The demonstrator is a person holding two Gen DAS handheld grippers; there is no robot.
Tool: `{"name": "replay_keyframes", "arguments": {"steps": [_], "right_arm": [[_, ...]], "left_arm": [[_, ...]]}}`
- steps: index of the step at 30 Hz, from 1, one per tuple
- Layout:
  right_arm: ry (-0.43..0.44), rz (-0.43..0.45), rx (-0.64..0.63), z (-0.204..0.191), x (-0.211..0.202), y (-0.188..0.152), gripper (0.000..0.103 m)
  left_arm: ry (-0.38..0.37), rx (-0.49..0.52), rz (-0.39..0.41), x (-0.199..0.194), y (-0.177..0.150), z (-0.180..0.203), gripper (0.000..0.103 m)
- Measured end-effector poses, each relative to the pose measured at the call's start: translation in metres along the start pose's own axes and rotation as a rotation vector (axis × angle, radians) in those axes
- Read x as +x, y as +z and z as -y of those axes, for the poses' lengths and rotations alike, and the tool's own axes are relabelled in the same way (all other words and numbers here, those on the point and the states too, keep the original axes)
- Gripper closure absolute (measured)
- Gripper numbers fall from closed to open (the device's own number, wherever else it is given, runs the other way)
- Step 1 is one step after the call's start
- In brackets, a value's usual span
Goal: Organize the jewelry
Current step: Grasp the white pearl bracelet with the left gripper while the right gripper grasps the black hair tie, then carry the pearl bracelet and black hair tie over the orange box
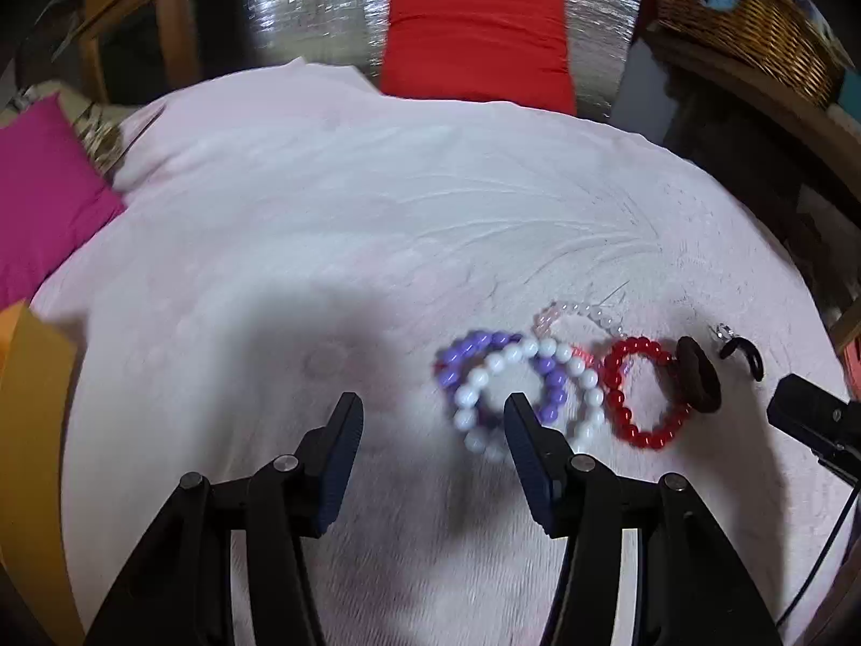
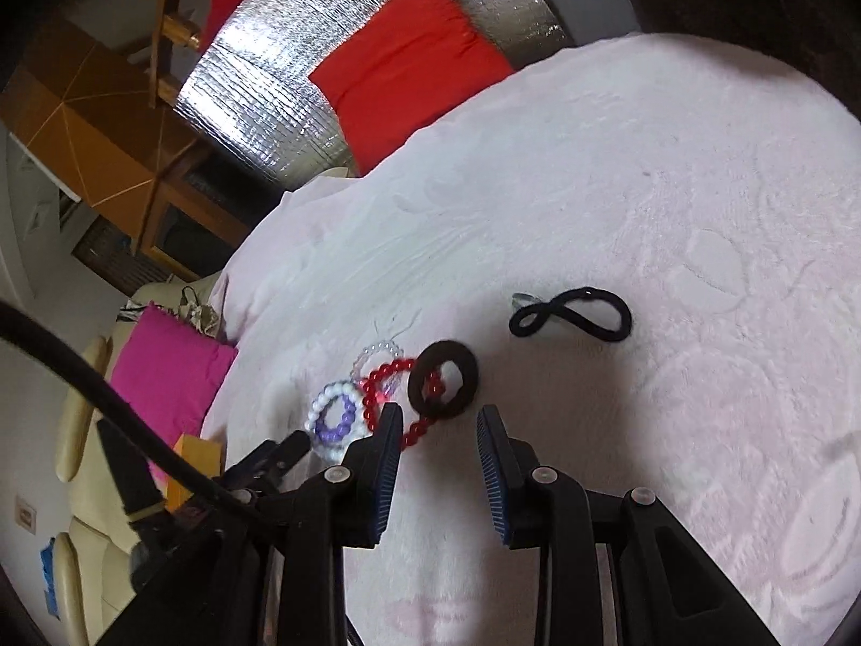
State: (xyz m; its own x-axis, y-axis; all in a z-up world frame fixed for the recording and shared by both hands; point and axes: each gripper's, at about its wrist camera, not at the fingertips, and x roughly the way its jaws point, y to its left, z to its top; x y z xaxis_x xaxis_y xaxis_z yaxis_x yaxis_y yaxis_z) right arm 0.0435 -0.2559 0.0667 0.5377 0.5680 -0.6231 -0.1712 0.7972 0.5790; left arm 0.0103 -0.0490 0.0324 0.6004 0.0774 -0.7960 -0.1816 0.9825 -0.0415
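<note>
**Ana:** Left wrist view first. What does it show?

**Ben:** The left gripper hangs over a pale pink blanket with its jaws apart and nothing between them. Its right fingertip stands in front of a white bead bracelet, but I cannot tell whether it touches it.

**Ana:** And the other jewelry?

**Ben:** A purple bead bracelet lies overlapped with the white one. Behind them sits a clear bead bracelet. Just right of the white one lies a red bead bracelet, with a brown hair tie resting on its right edge. Further right lies a black hair tie, with something small and shiny beside it, too blurred to name. A red cushion lies beyond the blanket and a magenta cushion at the left.

**Ana:** Right wrist view?

**Ben:** The right gripper is also parted and empty. The brown hair tie lies just ahead of its tips, across the red bead bracelet. The gripper's left finger covers part of that red loop.

**Ana:** The rest?

**Ben:** The white bead bracelet and the purple bead bracelet lie to the left, the clear bead bracelet behind. The black hair tie, twisted into a figure eight, lies apart, farther off on the blanket. The left gripper shows at the lower left.
</note>
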Motion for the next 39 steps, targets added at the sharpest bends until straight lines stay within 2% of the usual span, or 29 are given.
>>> {"name": "replay_keyframes", "arguments": {"steps": [1, 2, 4, 5, 9, 11, 12, 13, 14, 17, 24, 28, 35, 39], "right_arm": [[-0.001, -0.007, 0.006, 0.001, 0.005, 0.002, 0.072], [-0.003, -0.013, 0.012, 0.000, 0.010, 0.004, 0.072], [-0.007, -0.015, 0.020, 0.000, 0.016, 0.008, 0.072], [-0.025, -0.013, 0.025, 0.000, 0.020, 0.009, 0.071], [-0.113, -0.012, 0.060, 0.008, 0.037, 0.014, 0.068], [-0.119, 0.000, 0.057, 0.008, 0.042, 0.014, 0.067], [-0.137, 0.010, 0.023, 0.003, 0.043, 0.014, 0.072], [-0.153, 0.009, -0.012, -0.002, 0.045, 0.013, 0.092], [-0.162, -0.002, -0.035, -0.006, 0.047, 0.012, 0.095], [-0.216, -0.002, -0.108, -0.017, 0.047, 0.007, 0.095], [-0.155, 0.060, -0.104, -0.020, 0.011, 0.007, 0.095], [-0.104, 0.065, -0.087, -0.026, -0.003, -0.001, 0.095], [-0.069, 0.032, -0.117, -0.050, 0.002, -0.017, 0.095], [-0.051, 0.030, -0.132, -0.059, 0.005, -0.021, 0.095]], "left_arm": [[-0.003, 0.000, -0.009, 0.004, 0.001, 0.000, 0.047], [-0.015, -0.002, -0.009, 0.007, 0.002, -0.001, 0.052], [-0.036, 0.007, -0.007, 0.009, 0.005, -0.001, 0.067], [-0.042, 0.016, -0.015, 0.012, 0.005, -0.001, 0.078], [-0.078, 0.018, -0.018, 0.015, 0.006, 0.000, 0.091], [-0.104, 0.014, -0.024, 0.014, 0.006, -0.001, 0.091], [-0.111, 0.012, -0.026, 0.014, 0.005, -0.001, 0.091], [-0.117, 0.011, -0.029, 0.015, 0.005, -0.001, 0.092], [-0.124, 0.010, -0.033, 0.014, 0.004, -0.002, 0.092], [-0.134, 0.012, -0.032, 0.006, 0.002, -0.004, 0.093], [-0.134, 0.005, 0.015, -0.021, -0.002, -0.016, 0.093], [-0.171, 0.022, 0.035, -0.034, -0.004, -0.024, 0.093], [-0.165, 0.011, 0.034, -0.040, -0.008, -0.045, 0.093], [-0.154, -0.009, 0.061, -0.049, -0.009, -0.059, 0.093]]}}
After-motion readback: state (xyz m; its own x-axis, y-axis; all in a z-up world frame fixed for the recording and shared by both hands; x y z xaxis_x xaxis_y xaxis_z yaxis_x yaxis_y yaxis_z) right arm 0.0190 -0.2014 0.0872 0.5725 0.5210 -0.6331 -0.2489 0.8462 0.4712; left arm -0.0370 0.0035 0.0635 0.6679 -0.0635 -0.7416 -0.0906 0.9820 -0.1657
